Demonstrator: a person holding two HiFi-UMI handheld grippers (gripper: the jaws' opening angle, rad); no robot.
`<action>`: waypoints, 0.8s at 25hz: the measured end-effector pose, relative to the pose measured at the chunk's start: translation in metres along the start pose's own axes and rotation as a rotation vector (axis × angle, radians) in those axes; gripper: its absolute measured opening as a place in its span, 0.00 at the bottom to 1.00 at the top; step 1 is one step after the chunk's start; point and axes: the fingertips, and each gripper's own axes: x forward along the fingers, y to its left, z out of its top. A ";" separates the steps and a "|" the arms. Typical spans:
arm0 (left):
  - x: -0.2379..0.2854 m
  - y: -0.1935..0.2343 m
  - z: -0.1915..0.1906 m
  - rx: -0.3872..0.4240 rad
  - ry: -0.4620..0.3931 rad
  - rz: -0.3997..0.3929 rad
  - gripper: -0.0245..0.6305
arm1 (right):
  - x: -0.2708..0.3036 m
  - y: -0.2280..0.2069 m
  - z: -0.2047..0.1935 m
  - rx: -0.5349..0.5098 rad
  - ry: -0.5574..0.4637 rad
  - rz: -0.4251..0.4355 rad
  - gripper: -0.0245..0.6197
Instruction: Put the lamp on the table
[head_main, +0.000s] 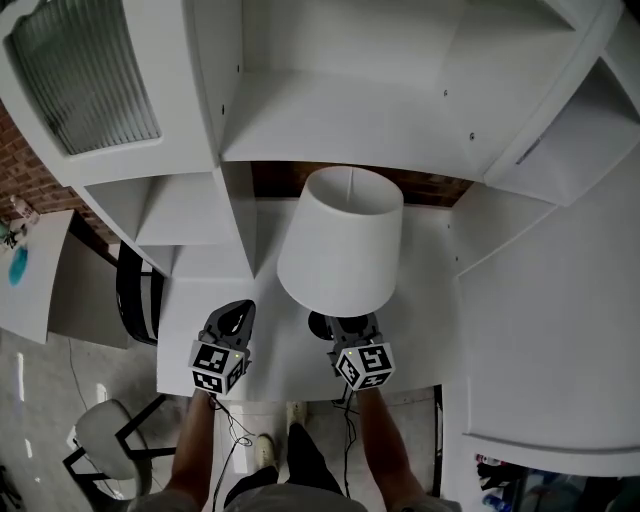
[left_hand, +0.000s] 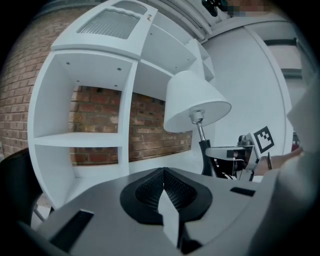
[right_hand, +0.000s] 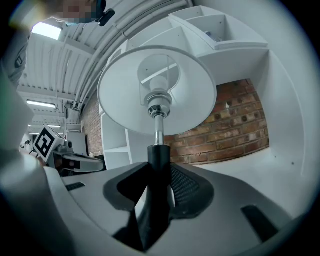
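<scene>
Clamping the lamp (head_main: 340, 240) by its black stem (right_hand: 159, 165), the right gripper (head_main: 350, 328) holds it upright over the white table (head_main: 430, 330), the shade close to the shelf unit (head_main: 330, 120). The left gripper (head_main: 235, 318), its jaws pressed together on nothing, sits just beside the lamp near the table's front edge. Bare tabletop lies to the right.

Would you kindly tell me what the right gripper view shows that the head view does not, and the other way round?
Only the right gripper view: the bulb inside the lampshade, and the right gripper shut on the black stem. Only the head view: the shade's outside, the person's forearms and a white chair. Both: the lamp, the left gripper, white shelving and brick wall.
</scene>
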 end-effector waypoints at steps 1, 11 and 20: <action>0.007 0.000 -0.001 0.002 -0.003 -0.004 0.04 | 0.006 -0.005 -0.003 0.003 0.001 0.000 0.27; 0.081 0.006 -0.018 -0.015 0.003 -0.045 0.04 | 0.066 -0.049 -0.035 -0.005 0.029 -0.003 0.27; 0.136 0.022 -0.035 -0.020 0.000 -0.032 0.04 | 0.113 -0.082 -0.064 0.031 0.019 -0.022 0.27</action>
